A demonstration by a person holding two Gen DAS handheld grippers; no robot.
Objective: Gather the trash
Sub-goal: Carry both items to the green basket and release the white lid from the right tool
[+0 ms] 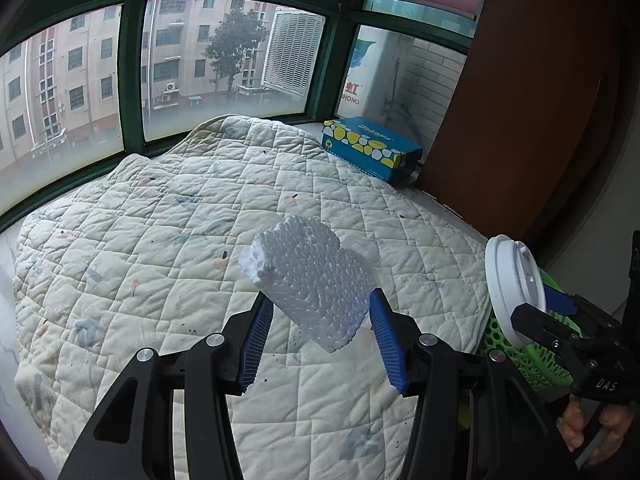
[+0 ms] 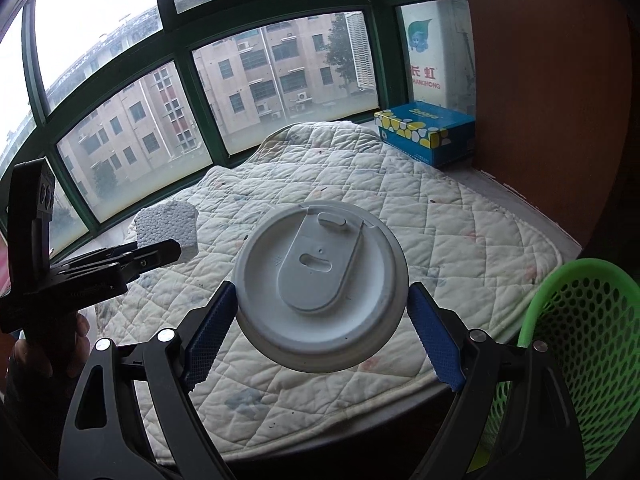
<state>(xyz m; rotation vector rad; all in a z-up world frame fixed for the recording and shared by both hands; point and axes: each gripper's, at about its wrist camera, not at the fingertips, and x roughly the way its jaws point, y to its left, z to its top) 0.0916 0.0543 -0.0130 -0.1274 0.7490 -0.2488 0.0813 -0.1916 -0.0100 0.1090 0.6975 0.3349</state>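
Foam (image 1: 310,284), a white chunk with a beaded, pebbly surface, is clamped between the blue ribbed pads of the left gripper (image 1: 320,332), held above the quilt (image 1: 160,240). A round white plastic cup lid (image 2: 320,288), smooth with a raised oval tab, is pinched at its rim by the right gripper (image 2: 322,332), also over the quilt. To the right, just off the quilt's edge, stands a green basket (image 2: 580,320) with perforated walls. The quilt is cream, diamond-stitched, faintly printed and wrinkled, spread on a pale ledge under the window. At its far corner sits a blue tissue box (image 1: 370,148) with yellow and white spots, beside a brown wooden panel (image 1: 520,100). Beyond, green window frames (image 1: 132,76) show apartment blocks.
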